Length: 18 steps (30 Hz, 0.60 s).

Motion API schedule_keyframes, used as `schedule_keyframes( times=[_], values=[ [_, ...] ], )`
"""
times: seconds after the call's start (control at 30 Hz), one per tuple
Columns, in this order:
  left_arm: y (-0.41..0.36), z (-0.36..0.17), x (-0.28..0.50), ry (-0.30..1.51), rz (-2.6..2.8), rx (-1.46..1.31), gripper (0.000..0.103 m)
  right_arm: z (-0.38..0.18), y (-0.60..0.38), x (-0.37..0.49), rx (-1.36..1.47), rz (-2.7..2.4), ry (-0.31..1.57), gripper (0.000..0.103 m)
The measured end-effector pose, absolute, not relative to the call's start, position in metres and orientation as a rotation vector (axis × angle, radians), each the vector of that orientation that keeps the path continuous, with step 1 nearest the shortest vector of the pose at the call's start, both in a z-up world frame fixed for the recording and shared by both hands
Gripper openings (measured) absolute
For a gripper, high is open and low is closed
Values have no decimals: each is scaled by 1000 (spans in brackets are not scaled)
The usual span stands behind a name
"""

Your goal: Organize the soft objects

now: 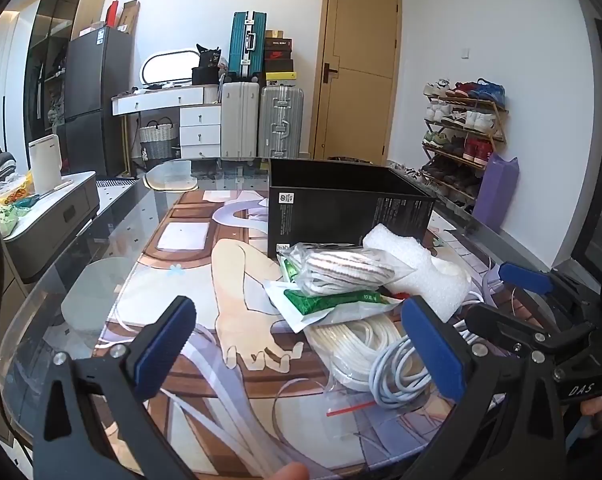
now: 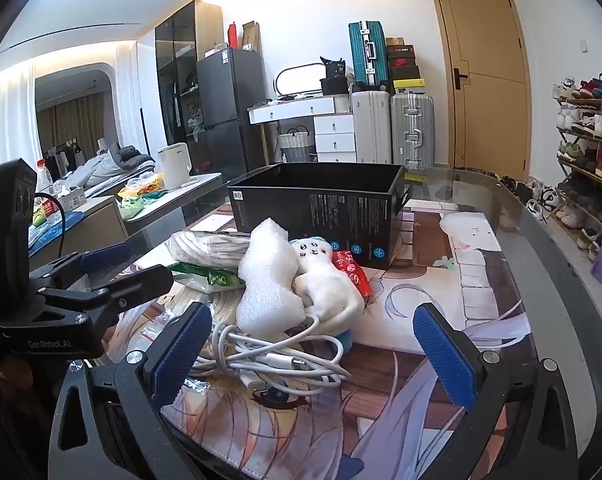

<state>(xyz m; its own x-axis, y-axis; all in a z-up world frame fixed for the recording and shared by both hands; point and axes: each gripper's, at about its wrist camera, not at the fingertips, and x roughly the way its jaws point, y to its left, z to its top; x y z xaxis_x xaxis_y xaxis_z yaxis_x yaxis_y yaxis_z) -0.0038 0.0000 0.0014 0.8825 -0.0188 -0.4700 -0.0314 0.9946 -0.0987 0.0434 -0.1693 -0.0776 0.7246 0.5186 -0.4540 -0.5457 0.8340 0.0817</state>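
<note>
Left view: left claw (image 1: pixel 301 354) wide, empty, over tabletop (image 1: pixel 101 248); bagged cable coil (image 1: pixel 353 344) nearest, black box (image 1: pixel 341 204) behind pile, interior hidden.
Right view: right claw (image 2: pixel 313 354) wide, empty; white cables (image 2: pixel 269 356), foam (image 2: pixel 267 280), plush toy (image 2: pixel 327 280) before box.

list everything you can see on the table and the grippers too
box: 1, black, open top, behind the pile
foam piece: 1, white, on the pile
plush toy: 1, white, beside the foam
red packet: 1, under the plush
bagged cloth: 1, striped white, pile top
green packet: 1, under the cloth
bagged white cord: 1, front of the pile
loose cables: several, white, nearest
table mat: 1, printed
left gripper: open, empty
right gripper: open, empty
</note>
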Motion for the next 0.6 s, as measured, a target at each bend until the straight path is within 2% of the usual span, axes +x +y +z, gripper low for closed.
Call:
schedule_keyframes(
  times=[0.6],
  values=[
    [1,3,-4,489,13,-99,103,-78,-167,43,-67,592,480,103]
  ],
)
